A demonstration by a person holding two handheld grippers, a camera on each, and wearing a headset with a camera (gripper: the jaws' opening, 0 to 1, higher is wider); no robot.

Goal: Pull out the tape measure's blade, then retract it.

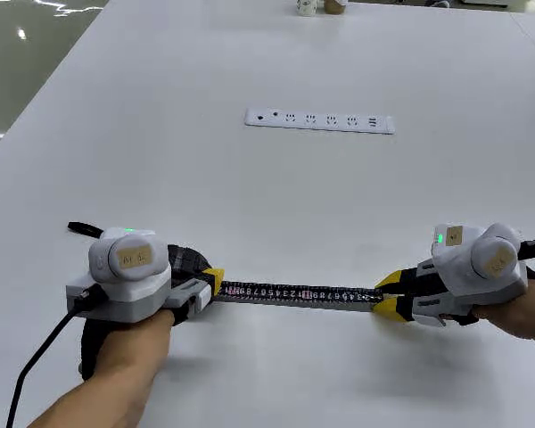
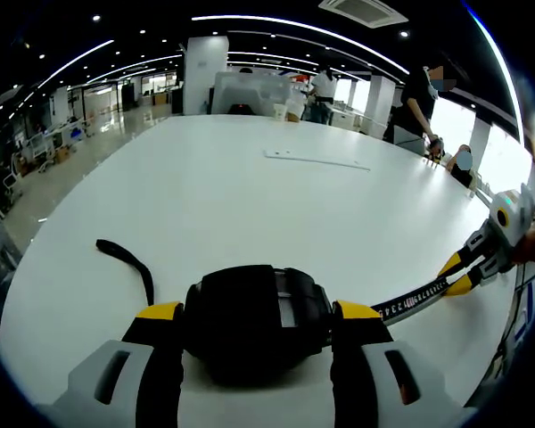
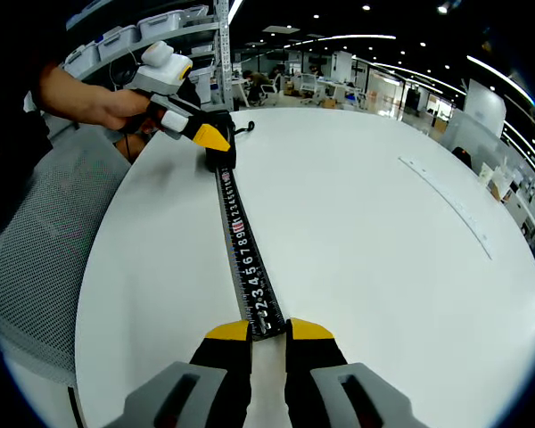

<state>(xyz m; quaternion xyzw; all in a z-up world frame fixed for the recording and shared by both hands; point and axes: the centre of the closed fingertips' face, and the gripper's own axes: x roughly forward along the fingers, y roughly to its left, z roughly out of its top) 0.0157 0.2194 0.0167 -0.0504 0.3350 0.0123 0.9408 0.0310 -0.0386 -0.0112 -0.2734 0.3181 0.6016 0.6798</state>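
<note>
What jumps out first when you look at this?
A dark tape measure blade stretched flat across the white table, near the front. The left tool grips its black case; the right tool pinches the blade's end. A white power strip lies farther back.

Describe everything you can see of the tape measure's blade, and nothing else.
The blade is a narrow dark strip, its material unclear, printed with white numerals and a few red marks. It is extended in a straight line from the black case, which the left gripper clamps. The blade runs low along the white table, on it or just above. Its free end is pinched between the yellow tips of the right gripper.
</note>
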